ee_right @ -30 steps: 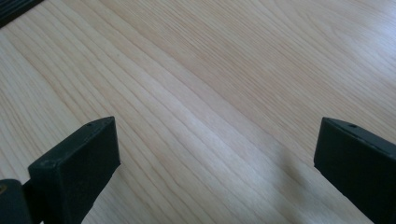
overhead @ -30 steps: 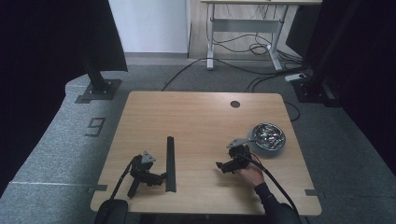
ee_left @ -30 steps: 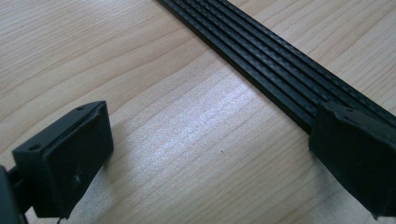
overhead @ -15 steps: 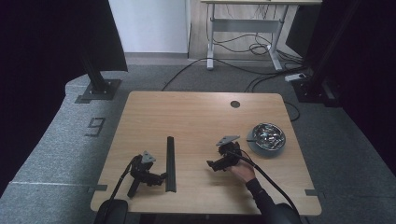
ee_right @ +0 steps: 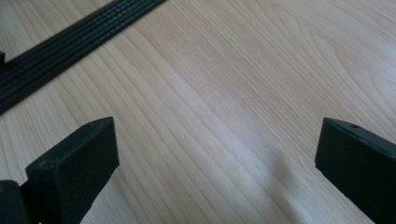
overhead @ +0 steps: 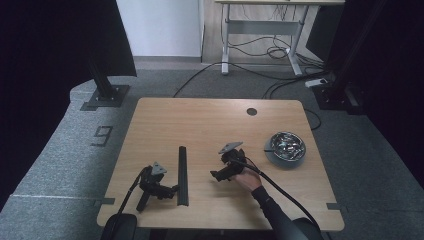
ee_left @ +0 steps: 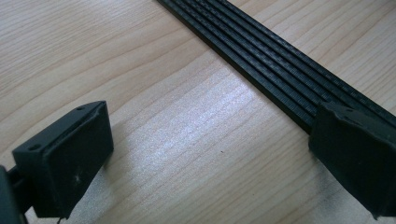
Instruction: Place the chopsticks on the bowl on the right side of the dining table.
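One ribbed black strip (overhead: pixel 182 175) lies near the table's (overhead: pixel 200 120) near-left edge, one metal bowl (overhead: pixel 285 147) far right. The left gripper (overhead: pixel 172 190) rests wide open, one jaw against the strip; the right gripper (overhead: pixel 215 175), spread and empty, hovers mid-table. The left gripper view reveals the strip's grooves (ee_left: pixel 280 74).

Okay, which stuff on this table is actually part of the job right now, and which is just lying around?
In the job:
- black ribbed strip, lying flat
- left gripper, jaws open, beside the strip's near end
- right gripper, jaws open, over bare wood, pointing toward the strip

Lying about:
- metal bowl of shiny bits, far right
- round cable hole in the table
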